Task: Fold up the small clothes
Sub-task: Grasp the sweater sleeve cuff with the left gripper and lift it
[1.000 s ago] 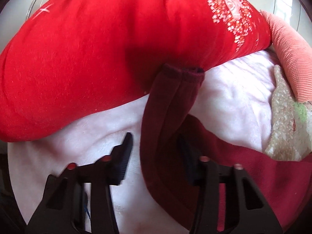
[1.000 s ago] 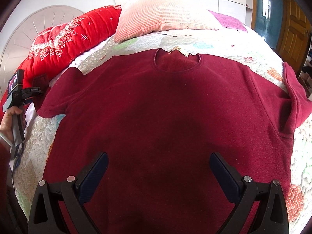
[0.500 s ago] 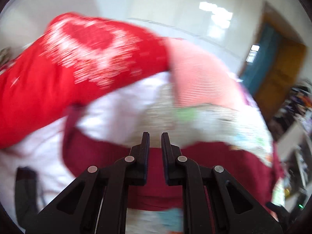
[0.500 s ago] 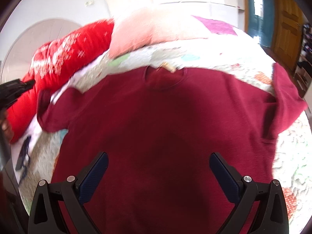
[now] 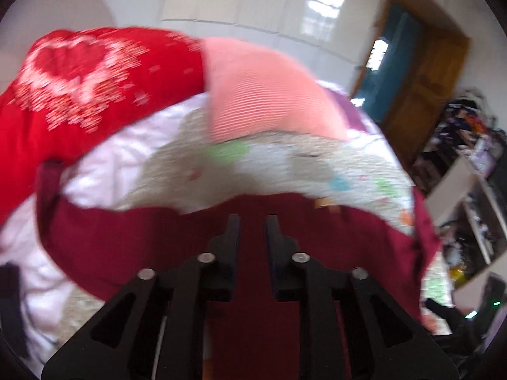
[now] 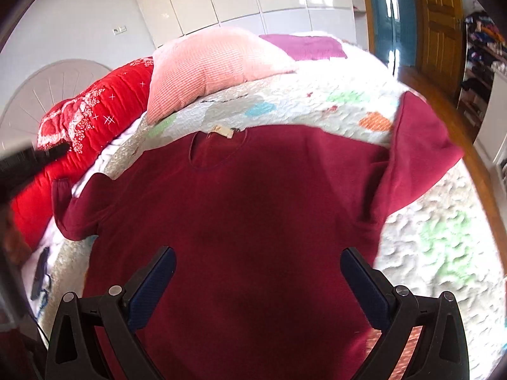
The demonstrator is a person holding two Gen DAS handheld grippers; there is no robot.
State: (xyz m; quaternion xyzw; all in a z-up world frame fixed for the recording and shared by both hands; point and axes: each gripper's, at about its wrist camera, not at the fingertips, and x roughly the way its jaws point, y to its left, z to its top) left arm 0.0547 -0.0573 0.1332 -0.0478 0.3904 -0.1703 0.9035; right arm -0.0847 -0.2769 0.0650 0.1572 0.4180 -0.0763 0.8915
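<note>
A dark red short-sleeved shirt [image 6: 253, 205] lies flat on the bed, neck label [image 6: 221, 132] at the far side. Its left sleeve [image 6: 73, 209] is spread out toward the red quilt. The right sleeve [image 6: 421, 158] lies angled up over the bed's edge. My right gripper [image 6: 257, 251] hovers open and wide above the shirt's middle, with nothing between its fingers. My left gripper [image 5: 253, 221] is above the shirt [image 5: 126, 237] near the collar side. Its jaws stand narrowly apart and are opening, nothing held. The left gripper [image 6: 31, 161] also shows blurred at the right wrist view's left edge.
A red embroidered quilt [image 6: 79, 126] and a pink pillow [image 6: 215, 63] lie along the head of the bed. The patterned bedspread [image 6: 443, 253] runs to the right edge, with wooden floor, a door [image 6: 440, 25] and shelves beyond. A dark object [image 6: 39, 272] lies at the bed's left.
My left gripper let go of the left sleeve, closed, lifted and swung right over the shirt, and its jaws have parted a little. The right gripper drifted slightly, staying open.
</note>
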